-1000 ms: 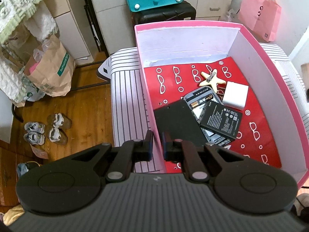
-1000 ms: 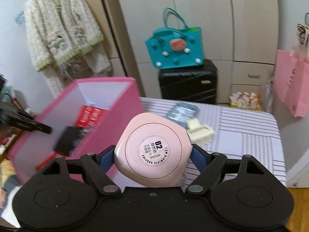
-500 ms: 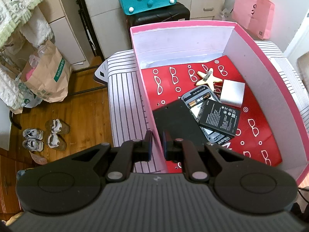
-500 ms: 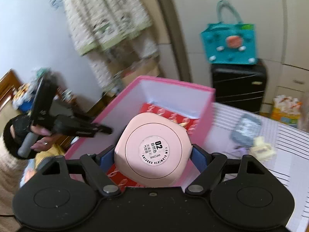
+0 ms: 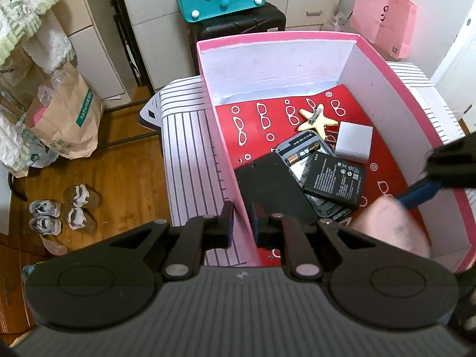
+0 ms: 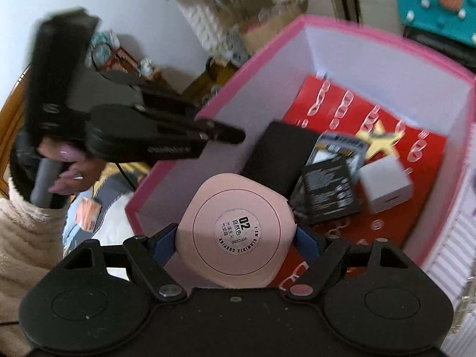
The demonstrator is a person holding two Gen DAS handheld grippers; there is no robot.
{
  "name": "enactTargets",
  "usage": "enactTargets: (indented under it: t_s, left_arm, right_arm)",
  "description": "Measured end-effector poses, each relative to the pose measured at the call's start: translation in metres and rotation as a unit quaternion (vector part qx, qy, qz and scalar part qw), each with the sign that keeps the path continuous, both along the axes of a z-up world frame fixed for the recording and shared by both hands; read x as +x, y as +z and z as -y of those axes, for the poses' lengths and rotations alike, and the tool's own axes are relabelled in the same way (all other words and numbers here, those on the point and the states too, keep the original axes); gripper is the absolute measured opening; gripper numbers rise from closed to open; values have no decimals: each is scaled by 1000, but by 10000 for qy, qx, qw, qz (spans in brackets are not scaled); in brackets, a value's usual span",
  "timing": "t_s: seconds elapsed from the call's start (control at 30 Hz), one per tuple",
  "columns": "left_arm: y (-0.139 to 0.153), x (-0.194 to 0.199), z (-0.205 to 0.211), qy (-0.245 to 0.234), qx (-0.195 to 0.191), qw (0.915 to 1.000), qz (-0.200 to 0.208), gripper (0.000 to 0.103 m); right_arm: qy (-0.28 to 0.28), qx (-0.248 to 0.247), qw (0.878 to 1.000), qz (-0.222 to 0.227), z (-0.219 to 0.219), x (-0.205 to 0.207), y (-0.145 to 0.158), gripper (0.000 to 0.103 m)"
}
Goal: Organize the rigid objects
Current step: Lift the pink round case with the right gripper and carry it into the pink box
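1. The pink box (image 5: 383, 68) stands open on a striped cloth (image 5: 190, 154); its floor is red, printed with white spectacles. All positions below are given against this box.
2. The left gripper (image 5: 240, 223) is clamped on the box's left wall, near the near corner, one finger outside the wall and one inside. A person's hand (image 6: 67, 163) in a fluffy cream sleeve holds its handle.
3. The right gripper (image 6: 235, 235) has its blue-padded fingers pressed on either side of a pink rounded compact case (image 6: 235, 232), which carries a round label. The case sits above the box's near right part, over the red floor; whether it touches the floor cannot be told.
4. Inside the box, toward the left wall, lies a flat black panel (image 5: 270, 187).
5. At the centre lies a grey device shell (image 5: 300, 154) with an AA battery (image 5: 302, 154) on it; a flat black phone battery (image 5: 336, 180) overlaps it on the right.
6. Toward the far wall lies a cream star-shaped clip (image 5: 316, 117).
7. A white charger cube (image 5: 354, 141) rests just right of the star, near the right wall.
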State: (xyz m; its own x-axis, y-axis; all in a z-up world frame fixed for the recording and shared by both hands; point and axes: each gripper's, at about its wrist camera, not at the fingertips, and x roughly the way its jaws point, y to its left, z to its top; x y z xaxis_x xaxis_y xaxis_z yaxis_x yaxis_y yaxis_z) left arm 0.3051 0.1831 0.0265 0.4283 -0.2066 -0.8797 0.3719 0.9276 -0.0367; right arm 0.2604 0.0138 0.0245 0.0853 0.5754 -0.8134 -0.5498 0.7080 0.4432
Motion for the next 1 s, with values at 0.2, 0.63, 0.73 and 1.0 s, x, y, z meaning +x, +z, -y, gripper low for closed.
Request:
enactTargets:
  t_s: [0.2, 0.63, 0.73, 1.0]
  left_arm:
    - [0, 1, -1, 3, -32, 10000, -21, 12]
    - [0, 0, -1, -10, -11, 10000, -9, 12]
    - [0, 0, -1, -15, -6, 10000, -3, 12]
    - [2, -3, 1, -65, 60, 10000, 16, 12]
  right_arm:
    - [40, -230, 9986, -469, -24, 14, -29, 85]
    - [-314, 558, 9976, 277, 15, -2, 1, 85]
    - [-497, 577, 9934, 857, 35, -19, 11, 85]
    - [-1144, 575, 9763, 1744, 91, -43, 38, 85]
